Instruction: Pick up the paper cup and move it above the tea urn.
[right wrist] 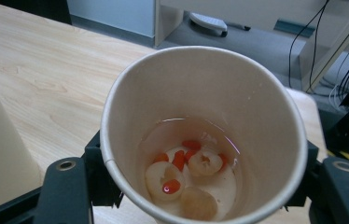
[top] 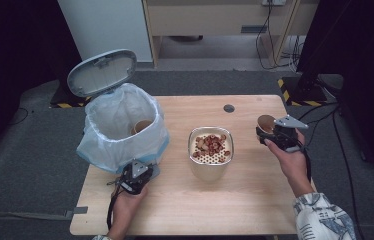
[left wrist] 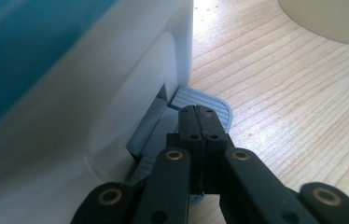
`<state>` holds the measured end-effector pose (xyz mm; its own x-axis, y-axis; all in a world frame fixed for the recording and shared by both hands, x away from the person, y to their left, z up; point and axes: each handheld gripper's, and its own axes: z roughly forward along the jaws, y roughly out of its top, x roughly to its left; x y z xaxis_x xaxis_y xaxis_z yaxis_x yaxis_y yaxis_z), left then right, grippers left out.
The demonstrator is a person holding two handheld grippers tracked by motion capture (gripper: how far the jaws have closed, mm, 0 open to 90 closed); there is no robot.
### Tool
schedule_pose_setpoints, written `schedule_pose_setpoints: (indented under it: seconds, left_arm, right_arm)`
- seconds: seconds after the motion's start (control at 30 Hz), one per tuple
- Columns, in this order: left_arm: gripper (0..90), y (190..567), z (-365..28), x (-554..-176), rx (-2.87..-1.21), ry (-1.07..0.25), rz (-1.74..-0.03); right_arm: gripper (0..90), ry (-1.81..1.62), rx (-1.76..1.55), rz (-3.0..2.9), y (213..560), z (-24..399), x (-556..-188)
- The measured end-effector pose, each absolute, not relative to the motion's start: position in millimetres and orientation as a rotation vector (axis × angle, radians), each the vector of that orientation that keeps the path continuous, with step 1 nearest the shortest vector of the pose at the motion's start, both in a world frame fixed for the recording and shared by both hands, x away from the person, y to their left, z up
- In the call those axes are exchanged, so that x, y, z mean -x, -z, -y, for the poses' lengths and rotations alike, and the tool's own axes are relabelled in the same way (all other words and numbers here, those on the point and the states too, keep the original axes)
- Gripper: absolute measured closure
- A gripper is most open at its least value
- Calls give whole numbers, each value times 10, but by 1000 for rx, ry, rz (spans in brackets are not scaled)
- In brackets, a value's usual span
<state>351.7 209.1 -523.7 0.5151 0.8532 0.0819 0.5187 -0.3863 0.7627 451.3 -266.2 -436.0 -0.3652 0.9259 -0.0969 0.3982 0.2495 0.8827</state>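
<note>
Left fingers [left wrist: 199,122] closed, on bin pedal [left wrist: 205,103] | right fingers [top: 267,131] gripping paper cup [right wrist: 200,135]

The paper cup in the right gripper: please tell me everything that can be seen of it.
The paper cup is beige, with a rolled rim and a plain inside. It stands nearly upright, clamped at both sides between the jaws of the right gripper, above the table's right side. It holds a little clear liquid with small red berries and pale round fruit pieces at the bottom. Nothing else touches it.
</note>
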Motion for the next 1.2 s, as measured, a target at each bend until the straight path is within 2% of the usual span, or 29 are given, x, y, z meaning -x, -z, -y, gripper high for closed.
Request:
schedule_pose_setpoints:
  seconds: [0.5, 1.2]
  left_arm:
    - [897, 5237, -2091, -3517, -2067, -621, -1115]
    - [897, 5238, -2093, -3517, -2066, -621, -1114]
  right_arm:
    - [341, -1013, -1104, -1911, 3962, 2668, -4590]
    - [342, -1006, -1003, -1934, 3655, 2528, -4711]
